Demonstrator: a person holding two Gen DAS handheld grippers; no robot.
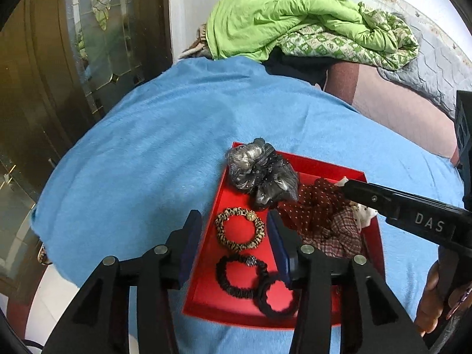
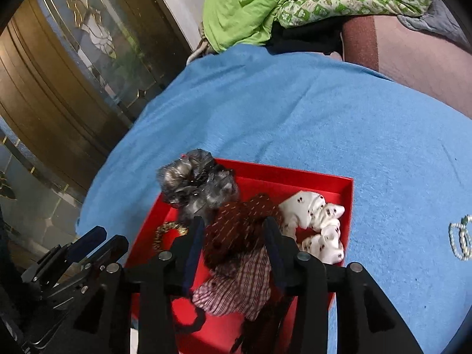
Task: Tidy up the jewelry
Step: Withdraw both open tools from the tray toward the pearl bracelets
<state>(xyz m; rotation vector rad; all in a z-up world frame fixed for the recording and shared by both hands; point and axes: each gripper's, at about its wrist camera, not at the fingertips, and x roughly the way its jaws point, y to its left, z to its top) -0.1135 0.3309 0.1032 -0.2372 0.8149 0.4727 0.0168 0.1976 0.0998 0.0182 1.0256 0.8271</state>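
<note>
**Two grippers hovering over a red tray of hair ties**

Two black grippers are hanging above a shallow red tray [image 1: 333,168] that is lying on a blue towel [image 1: 141,153]. The left gripper [image 1: 234,244] is holding its jaws apart with nothing pressed between the blue pads; a leopard-print hair tie [image 1: 239,229] is showing through the gap, lying flat on the tray floor below. Just nearer the camera, a black scrunchie [image 1: 239,274] is lying beside it, and a thicker black hair band [image 1: 275,296] is overlapping that scrunchie's edge.

The right gripper [image 2: 233,250] is also holding its jaws apart, gripping nothing. Under its gap a dark red dotted scrunchie [image 2: 236,224] is sitting on top of a red-and-white checked scrunchie [image 2: 236,289], both inside the tray. A white scrunchie with small dark spots [image 2: 318,230] is resting in the tray's far right corner, just beside the dotted one. A grey and black sheer scrunchie [image 1: 261,171] is sitting at the tray's far left corner, partly spilling over the rim.

Well apart from the tray, a pearl bracelet [image 2: 460,240] is lying on the towel at the right edge of the right wrist view. A green quilt [image 1: 295,14] is lying bunched up beyond the towel.
</note>
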